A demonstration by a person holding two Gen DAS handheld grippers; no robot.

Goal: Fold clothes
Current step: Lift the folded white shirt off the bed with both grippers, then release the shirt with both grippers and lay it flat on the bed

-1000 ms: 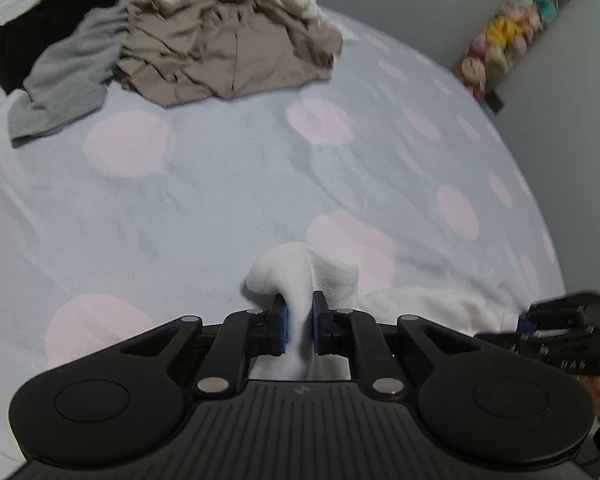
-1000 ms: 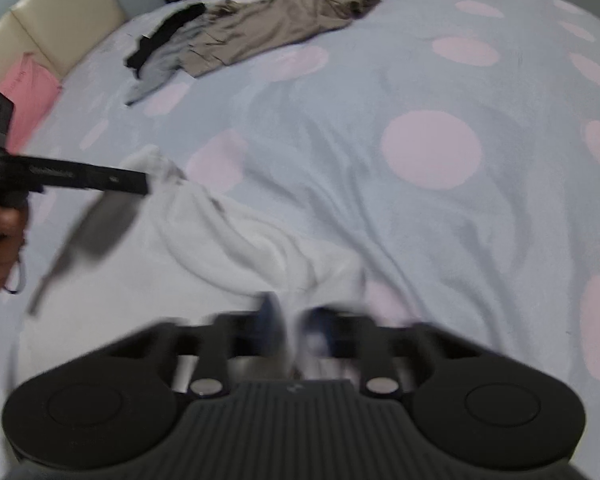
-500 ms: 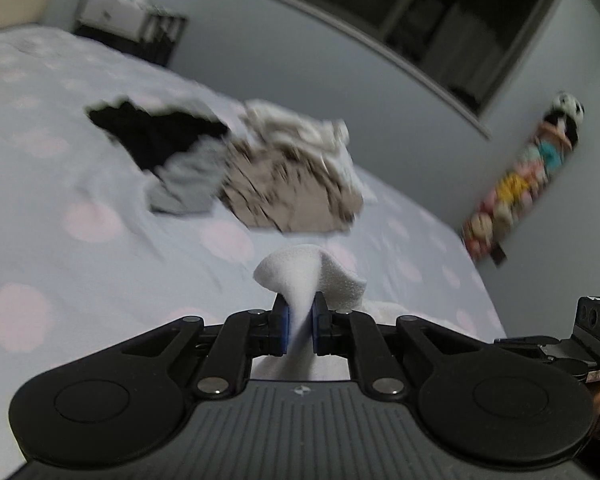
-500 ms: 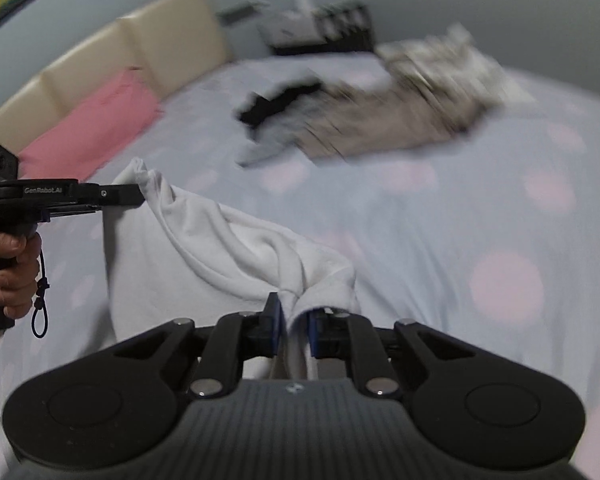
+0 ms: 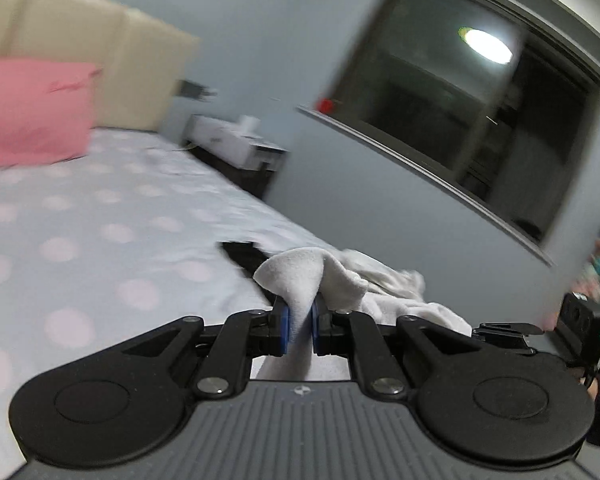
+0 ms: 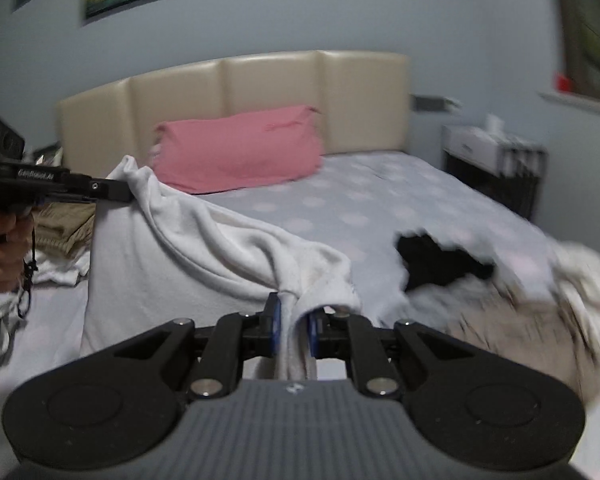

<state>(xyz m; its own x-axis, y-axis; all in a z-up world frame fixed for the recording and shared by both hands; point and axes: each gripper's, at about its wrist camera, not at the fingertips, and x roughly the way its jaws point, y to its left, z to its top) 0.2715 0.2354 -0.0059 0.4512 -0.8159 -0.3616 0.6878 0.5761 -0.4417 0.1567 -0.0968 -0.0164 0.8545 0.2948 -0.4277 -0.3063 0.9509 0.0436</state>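
A white garment hangs stretched in the air between both grippers, above the bed. My left gripper is shut on one bunched corner of it. In the right wrist view that same left gripper shows at the left edge, held by a hand, pinching the cloth's upper corner. My right gripper is shut on another bunched corner, and the cloth sags between the two. The right gripper's body shows at the lower right of the left wrist view.
The bed has a pale sheet with pink dots, a pink pillow and a beige headboard. A black garment and a pile of tan and white clothes lie on the right. More clothes lie at the left. A nightstand stands by the wall.
Both grippers have risen and tilted up from the sheet, lifting the white garment clear of the bed. The views now reach the headboard, pillow and window.
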